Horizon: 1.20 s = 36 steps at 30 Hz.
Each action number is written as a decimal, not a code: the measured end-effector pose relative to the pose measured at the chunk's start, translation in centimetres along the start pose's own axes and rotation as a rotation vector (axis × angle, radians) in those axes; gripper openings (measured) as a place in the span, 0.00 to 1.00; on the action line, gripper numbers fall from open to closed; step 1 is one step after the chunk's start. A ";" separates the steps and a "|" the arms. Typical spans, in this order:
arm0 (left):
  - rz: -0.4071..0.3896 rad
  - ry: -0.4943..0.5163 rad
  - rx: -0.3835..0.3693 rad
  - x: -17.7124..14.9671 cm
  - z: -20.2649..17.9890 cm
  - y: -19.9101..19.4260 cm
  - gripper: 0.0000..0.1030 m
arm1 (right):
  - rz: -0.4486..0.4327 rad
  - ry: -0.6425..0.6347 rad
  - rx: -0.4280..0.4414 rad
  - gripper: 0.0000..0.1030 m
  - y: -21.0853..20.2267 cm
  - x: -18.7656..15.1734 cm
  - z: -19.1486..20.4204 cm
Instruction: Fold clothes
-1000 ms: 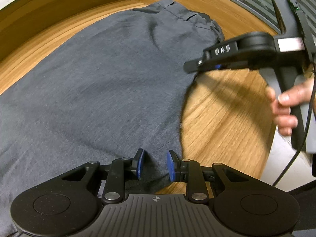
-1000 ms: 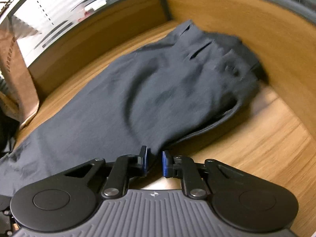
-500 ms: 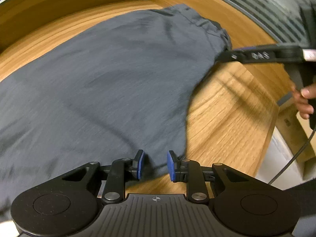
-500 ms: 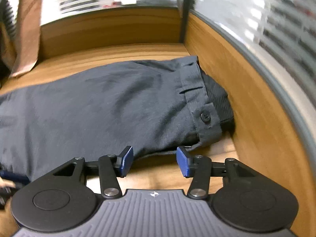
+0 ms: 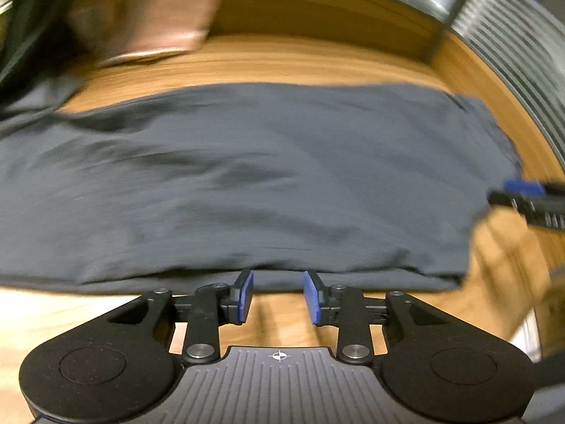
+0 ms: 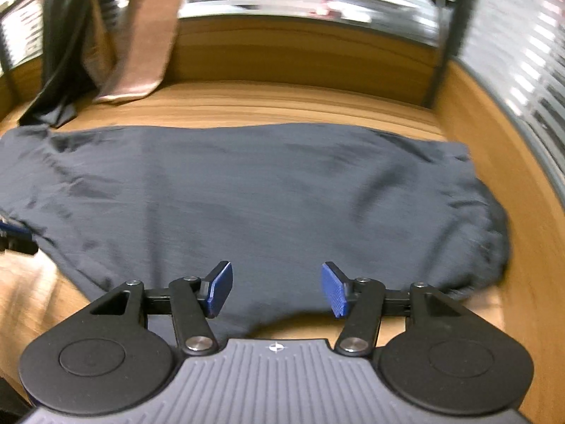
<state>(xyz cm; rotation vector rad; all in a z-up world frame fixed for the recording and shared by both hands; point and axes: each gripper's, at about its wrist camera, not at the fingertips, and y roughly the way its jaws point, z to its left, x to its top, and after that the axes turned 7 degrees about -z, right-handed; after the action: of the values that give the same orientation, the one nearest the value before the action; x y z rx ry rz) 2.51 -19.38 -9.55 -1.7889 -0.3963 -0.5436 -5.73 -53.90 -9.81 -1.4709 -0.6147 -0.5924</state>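
- Both grippers have swung round since a second ago — the dark grey trousers [image 5: 247, 183], which then ran away diagonally from each camera, now lie broadside across both views.
- Left gripper [image 5: 278, 296]: its jaws have just been opening a little and stand apart with nothing between the blue pads; the gap frames bare wood, and the near hem of the trousers lies just beyond the fingertips, not touching them that I can see.
- It points steeply down at the wooden table [image 5: 317, 60], its black body level across the bottom of its own view.
- Right gripper [image 6: 276, 289]: its jaws have been opening too and now stand wide — released, gripping nothing. The trousers lie under and beyond the pads, with cloth showing through the gap.
- It also tilts steeply down, its body level in its own view.
- Each gripper shows in the other's view: the right one's blue-tipped finger pokes in at the right edge of the left view [image 5: 529, 198], by the end of the cloth; a blue tip of the left one shows at the left edge of the right view [image 6: 14, 235].
- Beyond the trousers, up and left of both grippers, a brown paper bag [image 6: 141, 35] stands at the back of the table beside some dark hanging cloth [image 6: 63, 53]; both are blurred.
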 end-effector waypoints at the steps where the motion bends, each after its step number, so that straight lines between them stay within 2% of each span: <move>1: -0.005 -0.038 0.021 0.1 1.4 -0.4 0.36 | 0.005 -0.011 0.016 0.62 0.3 0.4 1.0; 5: -0.020 -0.187 0.095 -0.1 6.9 -2.3 0.38 | 0.022 -0.053 0.081 0.63 2.1 2.3 5.7; 12: -0.096 -0.339 0.239 -0.7 15.6 -6.6 0.42 | 0.059 -0.157 0.210 0.63 5.0 6.7 14.8; 15: -0.126 -0.414 0.269 -1.0 18.8 -8.0 0.46 | 0.073 -0.219 0.278 0.63 6.4 8.9 18.7; 23: -0.242 -0.683 0.351 -1.3 26.5 -10.3 0.46 | 0.111 -0.428 0.431 0.63 11.3 15.2 30.1; 25: -0.266 -0.722 0.381 -1.2 27.9 -10.6 0.46 | 0.124 -0.445 0.453 0.61 12.8 16.6 32.6; 29: -0.297 -0.785 0.426 -1.0 30.7 -11.3 0.45 | 0.146 -0.463 0.520 0.50 15.7 19.5 37.1; 32: -0.305 -0.816 0.438 -1.0 32.6 -11.3 0.44 | 0.159 -0.489 0.566 0.49 17.7 21.5 40.3; 34: -0.303 -0.837 0.436 -1.1 33.7 -10.9 0.36 | 0.167 -0.517 0.588 0.49 18.9 22.7 42.4; 36: -0.311 -0.847 0.433 -1.1 34.5 -10.7 0.35 | 0.169 -0.547 0.608 0.48 20.1 23.6 44.5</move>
<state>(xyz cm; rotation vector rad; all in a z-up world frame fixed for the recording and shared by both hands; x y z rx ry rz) 1.45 16.69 -9.38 -1.4599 -1.2843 0.1310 24.38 -8.87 -7.36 -1.0759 -0.9796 0.1481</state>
